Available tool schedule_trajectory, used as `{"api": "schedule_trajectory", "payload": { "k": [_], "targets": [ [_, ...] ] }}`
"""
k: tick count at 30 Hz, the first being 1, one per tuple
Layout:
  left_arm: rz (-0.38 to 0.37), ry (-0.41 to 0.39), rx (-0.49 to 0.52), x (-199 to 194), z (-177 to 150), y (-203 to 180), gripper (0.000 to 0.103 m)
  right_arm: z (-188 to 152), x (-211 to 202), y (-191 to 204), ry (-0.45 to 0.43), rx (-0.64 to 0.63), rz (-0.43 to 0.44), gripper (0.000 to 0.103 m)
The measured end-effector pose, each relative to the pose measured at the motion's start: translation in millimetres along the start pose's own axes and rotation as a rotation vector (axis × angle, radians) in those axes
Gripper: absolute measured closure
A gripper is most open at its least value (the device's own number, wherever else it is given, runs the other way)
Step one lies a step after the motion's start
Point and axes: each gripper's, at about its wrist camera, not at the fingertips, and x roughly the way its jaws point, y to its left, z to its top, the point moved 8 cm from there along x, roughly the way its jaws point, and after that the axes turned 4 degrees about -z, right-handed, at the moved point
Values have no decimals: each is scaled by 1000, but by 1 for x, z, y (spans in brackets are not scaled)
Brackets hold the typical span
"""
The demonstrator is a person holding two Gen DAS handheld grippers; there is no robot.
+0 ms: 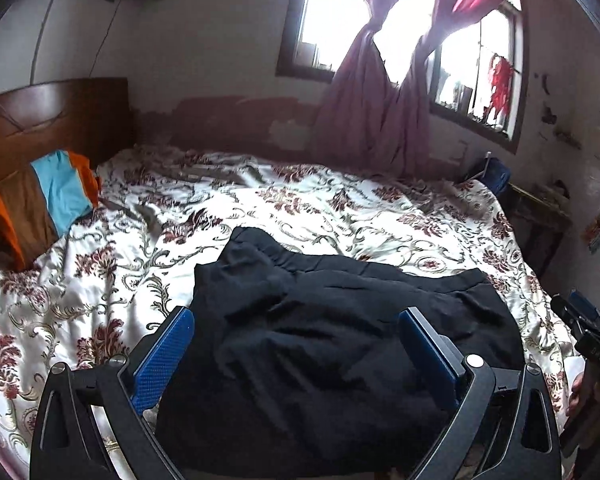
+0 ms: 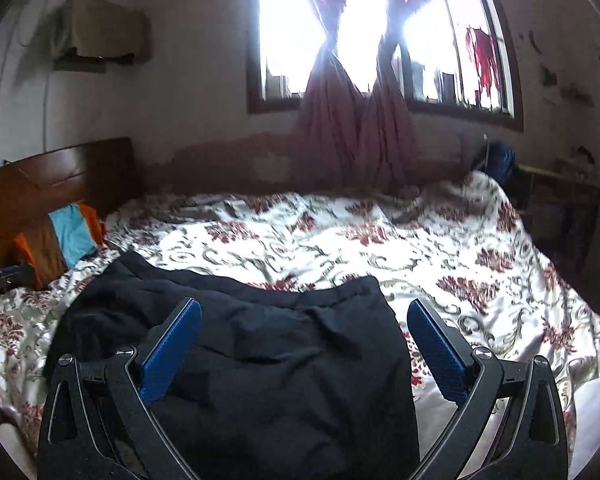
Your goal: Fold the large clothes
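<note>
Left wrist: black garment [image 1: 320, 340] flat on floral bedspread [image 1: 340, 208], below and ahead of left gripper [image 1: 296, 344], jaws wide apart, empty, long axis crosswise; right wrist: garment left-of-centre under right gripper [image 2: 304, 340], likewise spread, holding nothing.

One black garment [image 1: 332, 344], folded, at 6 o'clock on one bed with floral cover [image 1: 340, 216]; one striped pillow [image 1: 48, 204] at 9 o'clock; one wooden headboard [image 1: 52, 120] at 10 o'clock; one window [image 1: 480, 52] at 1 o'clock; two knotted curtains [image 1: 372, 108]; two grippers: left gripper [image 1: 296, 354], right gripper [image 2: 304, 348], each with two blue pads [image 2: 172, 352]
</note>
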Motion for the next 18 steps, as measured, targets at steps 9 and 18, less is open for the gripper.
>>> {"api": "schedule_trajectory", "payload": {
  "k": [9,18],
  "targets": [
    [24,-103,64,-59,-6,-30,1,4,-57,17,-56,22,51,2],
    [33,-186,47,-113,-12,-41,1,6,-111,23,-130,22,63,2]
  ]
}}
